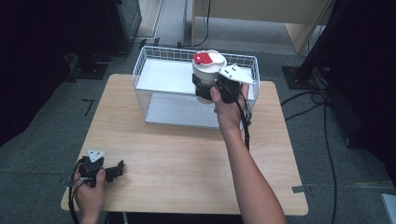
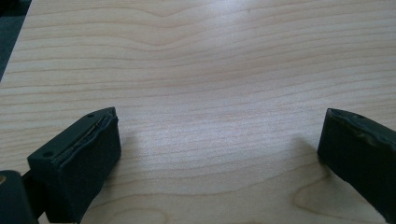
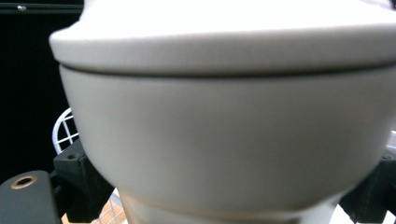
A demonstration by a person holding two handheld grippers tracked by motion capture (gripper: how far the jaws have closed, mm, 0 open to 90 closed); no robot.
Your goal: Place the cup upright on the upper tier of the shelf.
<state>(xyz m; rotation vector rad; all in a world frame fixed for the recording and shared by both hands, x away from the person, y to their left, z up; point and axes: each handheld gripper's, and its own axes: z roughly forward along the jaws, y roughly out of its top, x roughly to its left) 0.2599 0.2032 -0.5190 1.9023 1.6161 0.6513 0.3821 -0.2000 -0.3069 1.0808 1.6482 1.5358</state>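
A white cup (image 1: pixel 208 70) with a white lid and a red tab is held up above the white wire basket (image 1: pixel 154 60). My right gripper (image 1: pixel 205 91) is shut on the cup's lower body, and in the right gripper view the cup (image 3: pixel 224 140) sits very close between the two black jaws. My left gripper (image 1: pixel 119 169) rests low on the wooden table (image 1: pixel 187 149) at the front left, open, with nothing between its fingers (image 2: pixel 84 158); bare wood (image 2: pixel 210 116) lies between them.
The wire basket stands at the back middle of the table, with a white inner shelf. Black stands and cables lie on the grey floor around the table. A wooden piece of furniture stands beyond the far edge.
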